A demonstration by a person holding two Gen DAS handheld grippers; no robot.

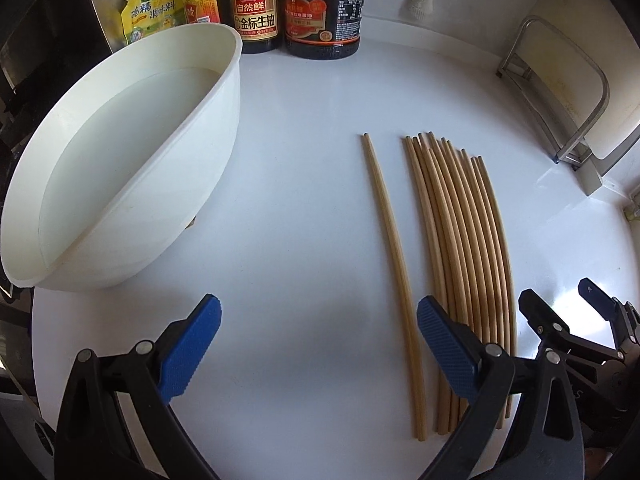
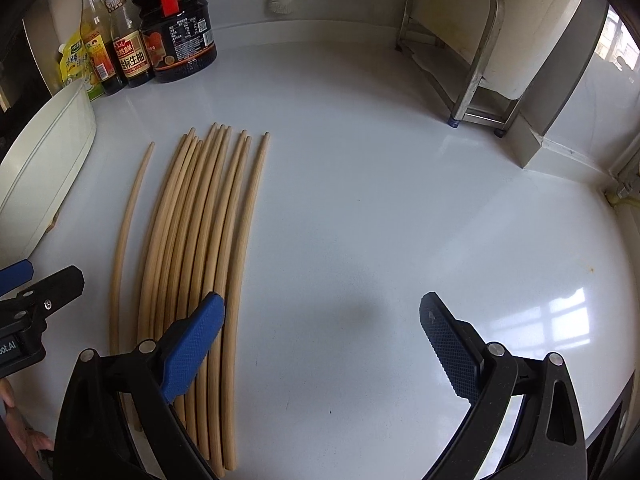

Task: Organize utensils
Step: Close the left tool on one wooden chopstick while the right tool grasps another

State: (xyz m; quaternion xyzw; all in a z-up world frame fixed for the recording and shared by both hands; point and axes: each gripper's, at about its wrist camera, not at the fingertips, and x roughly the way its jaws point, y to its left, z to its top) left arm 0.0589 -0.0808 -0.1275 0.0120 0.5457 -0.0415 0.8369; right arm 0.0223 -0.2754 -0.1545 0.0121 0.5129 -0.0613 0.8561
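Several wooden chopsticks (image 1: 460,240) lie side by side in a bundle on the white counter (image 1: 304,152), tips pointing away. A separate pair of chopsticks (image 1: 394,264) lies just left of the bundle. My left gripper (image 1: 320,340) is open; the pair shows just inside its right finger (image 1: 444,340), which overlaps the bundle's near ends. My right gripper (image 2: 322,332) is open over bare counter. Its left finger (image 2: 196,344) overlaps the bundle (image 2: 200,240). Each gripper shows in the other's view: right gripper (image 1: 560,296), left gripper (image 2: 36,278).
A white basin (image 1: 120,160) holding water stands at the left. Sauce bottles (image 1: 256,4) line the back wall, beside a hanging brush (image 1: 420,0). A metal rack (image 2: 460,40) stands at the back right. A hand (image 2: 16,432) shows at the lower left edge.
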